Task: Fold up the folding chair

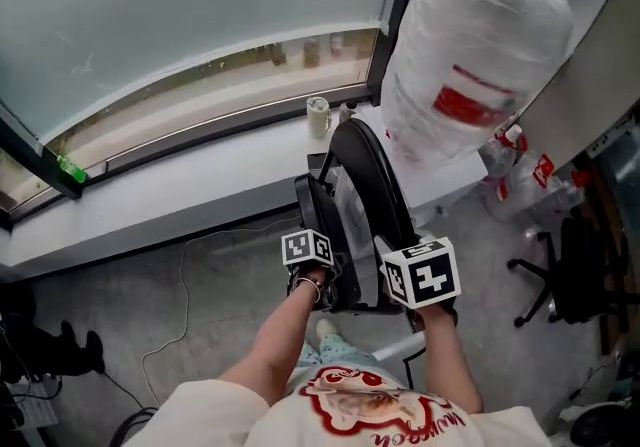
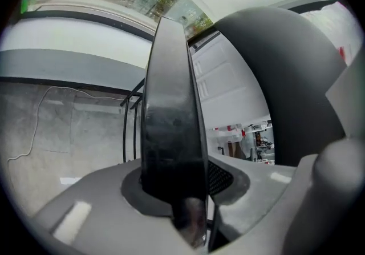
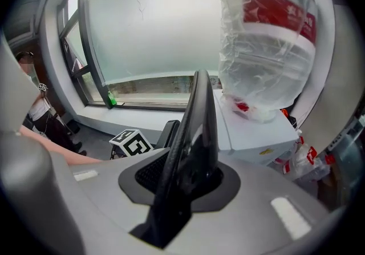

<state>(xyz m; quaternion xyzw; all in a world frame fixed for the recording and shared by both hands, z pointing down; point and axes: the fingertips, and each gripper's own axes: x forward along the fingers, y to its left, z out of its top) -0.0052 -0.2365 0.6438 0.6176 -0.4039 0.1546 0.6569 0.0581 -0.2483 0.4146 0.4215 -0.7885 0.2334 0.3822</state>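
Folding chair (image 1: 366,185), base hidden, is clamped by left gripper (image 2: 174,199) and right gripper (image 3: 186,182).

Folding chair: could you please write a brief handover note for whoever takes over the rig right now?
Left hand-held gripper: shut on the folding chair's left black panel.
Right hand-held gripper: shut on its curved right panel.
Chair: upright on edge before the person, beside the white cabinet.
Done: the panels stand close together, nearly folded.
Left: probably press them flat together and set the chair down.
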